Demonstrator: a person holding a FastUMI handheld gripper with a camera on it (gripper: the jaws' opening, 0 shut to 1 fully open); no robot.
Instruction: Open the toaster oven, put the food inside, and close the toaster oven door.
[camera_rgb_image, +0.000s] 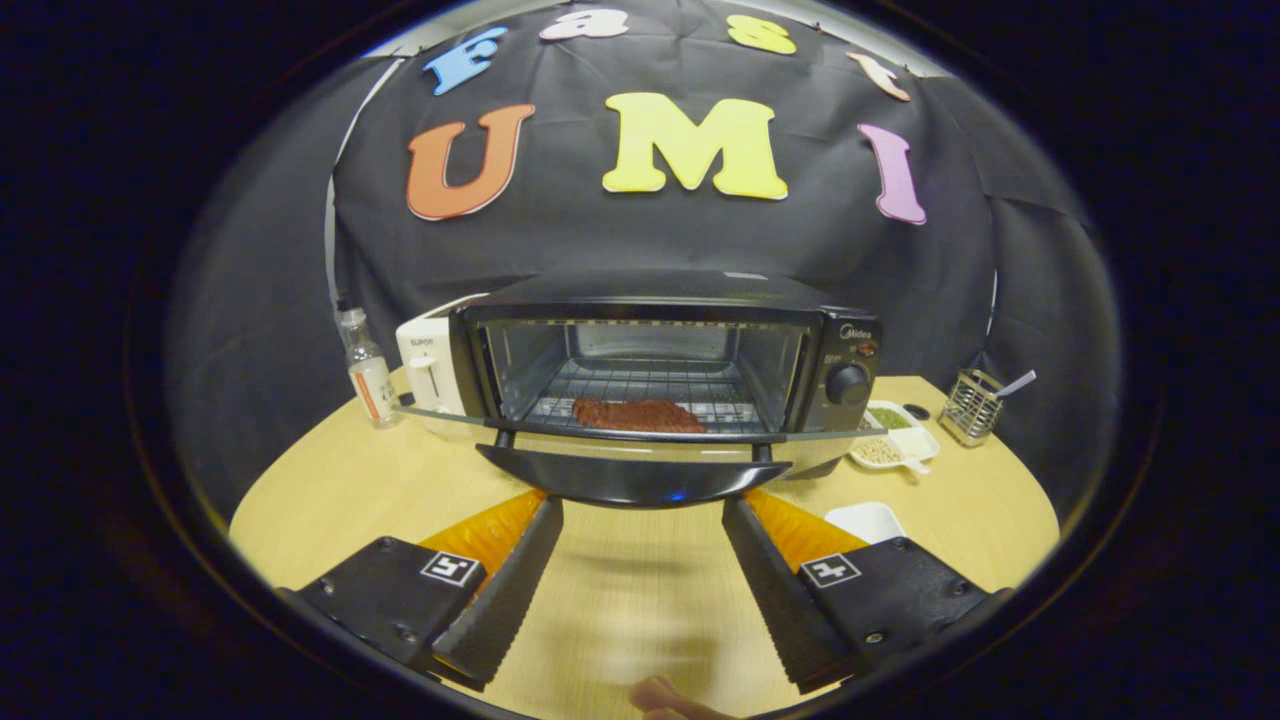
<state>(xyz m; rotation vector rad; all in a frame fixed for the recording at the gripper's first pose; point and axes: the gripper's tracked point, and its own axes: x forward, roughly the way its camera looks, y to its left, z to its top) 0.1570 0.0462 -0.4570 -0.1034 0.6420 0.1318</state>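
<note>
Gaping empty, the gripper (640, 520) faces the toaster oven (665, 360) (door (632, 478) down, food (637, 415) inside).

Black toaster oven (660, 340) — reddish-brown food (637, 415) on its rack — pale wood-grain table (640, 590), black-and-orange claw (640, 515)

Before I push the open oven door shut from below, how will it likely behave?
The door hangs flat, food already on the rack, so it should swing up on its hinges. Its glass panel looks rigid but probably fragile. The glossy handle edge may slip against the open gripper, whose fingers sit just below it.
</note>
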